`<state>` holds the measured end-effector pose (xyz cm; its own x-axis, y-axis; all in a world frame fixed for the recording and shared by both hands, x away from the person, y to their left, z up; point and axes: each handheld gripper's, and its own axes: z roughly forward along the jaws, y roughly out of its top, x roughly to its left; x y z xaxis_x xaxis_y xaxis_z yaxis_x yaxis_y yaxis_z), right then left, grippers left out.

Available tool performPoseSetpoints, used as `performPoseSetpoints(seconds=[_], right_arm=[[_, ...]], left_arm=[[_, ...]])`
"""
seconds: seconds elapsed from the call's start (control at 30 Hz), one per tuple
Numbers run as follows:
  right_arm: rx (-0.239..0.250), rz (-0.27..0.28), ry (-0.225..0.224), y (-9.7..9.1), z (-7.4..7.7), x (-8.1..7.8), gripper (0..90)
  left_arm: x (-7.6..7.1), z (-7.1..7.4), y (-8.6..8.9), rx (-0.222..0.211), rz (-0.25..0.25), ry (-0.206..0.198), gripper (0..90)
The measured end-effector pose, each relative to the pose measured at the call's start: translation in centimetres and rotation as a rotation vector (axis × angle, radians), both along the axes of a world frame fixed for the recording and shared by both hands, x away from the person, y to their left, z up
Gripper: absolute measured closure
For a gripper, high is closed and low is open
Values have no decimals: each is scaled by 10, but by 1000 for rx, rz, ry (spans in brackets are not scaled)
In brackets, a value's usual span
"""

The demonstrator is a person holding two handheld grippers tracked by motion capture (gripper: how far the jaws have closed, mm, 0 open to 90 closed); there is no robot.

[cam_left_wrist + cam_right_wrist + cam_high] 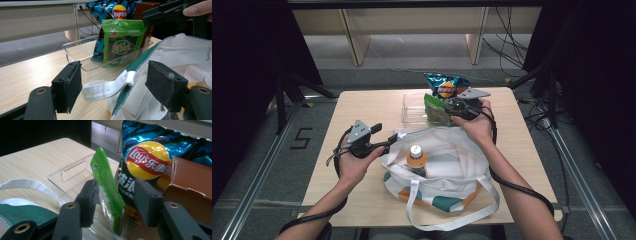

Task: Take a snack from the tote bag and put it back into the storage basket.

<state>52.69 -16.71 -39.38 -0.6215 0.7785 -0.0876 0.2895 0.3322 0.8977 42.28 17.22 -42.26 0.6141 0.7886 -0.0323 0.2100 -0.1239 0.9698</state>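
Note:
A green seaweed packet [435,109] [123,41] [107,187] stands upright in a clear plastic tray [412,107] [72,173], in front of a blue chips bag [446,86] [147,160]. My right gripper [451,107] [116,195] is open, its jaws on either side of the packet's edge with a gap at the right pad. My left gripper [388,141] [113,75] is open at the left rim of a white tote bag [447,165]. The bag's white strap [105,87] lies loose between its pads.
A bottle with an orange label [416,159] stands inside the tote. A brown carton [190,180] leans beside the chips in the tray. Bare tabletop [362,107] lies left of the tray. Beyond the table's far edge are wooden furniture legs and cables.

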Motion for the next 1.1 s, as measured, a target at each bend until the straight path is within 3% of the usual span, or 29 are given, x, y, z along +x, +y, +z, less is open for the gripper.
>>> performPoseSetpoints(seconds=[0.03, 0.1, 0.2, 0.23, 0.33, 0.37, 0.43, 0.47, 0.53, 0.8, 0.87, 0.9, 1.0, 1.03, 1.1], right_arm=[[10, -12, 24, 0, 1, -3, 524], [19, -3, 26, 0, 2, -5, 509], [19, -1, -8, -3, 5, -7, 492], [32, -3, 20, -3, 6, -10, 489], [34, 0, 11, -8, 9, -12, 482], [40, -2, -11, -9, 9, -11, 479], [61, 16, -1, -12, 11, -14, 476], [76, 15, 24, -12, 12, -17, 474], [85, 11, 19, -13, 13, -20, 472], [104, 21, 15, -25, 22, -35, 466], [98, 26, -7, -29, 23, -38, 464], [108, 27, 13, -32, 23, -42, 463], [124, 14, 9, -38, 22, -48, 461], [133, 18, 3, -40, 21, -50, 460], [118, 13, 17, -45, 20, -56, 460]], left_arm=[[0, 0, 0, 0, 0, 0, 276], [0, 0, 0, 1, 1, 0, 276], [0, 0, 0, -1, 1, -1, 276], [0, 0, 0, 1, 1, -3, 276], [0, 0, 1, 5, 1, -4, 276], [0, 0, 0, 4, 1, -4, 276], [0, 0, 0, 3, 1, -2, 276], [0, 0, 0, 3, 2, -3, 276], [0, 0, 0, 3, 2, -3, 276], [0, 0, 1, 14, 0, -12, 275], [0, 0, 0, -8, -2, -8, 275], [0, 0, 0, -7, -1, -8, 275], [0, 0, 1, 6, 5, -5, 275], [0, -1, 0, -8, 0, -8, 275], [0, 0, 1, 8, 5, -6, 275]])
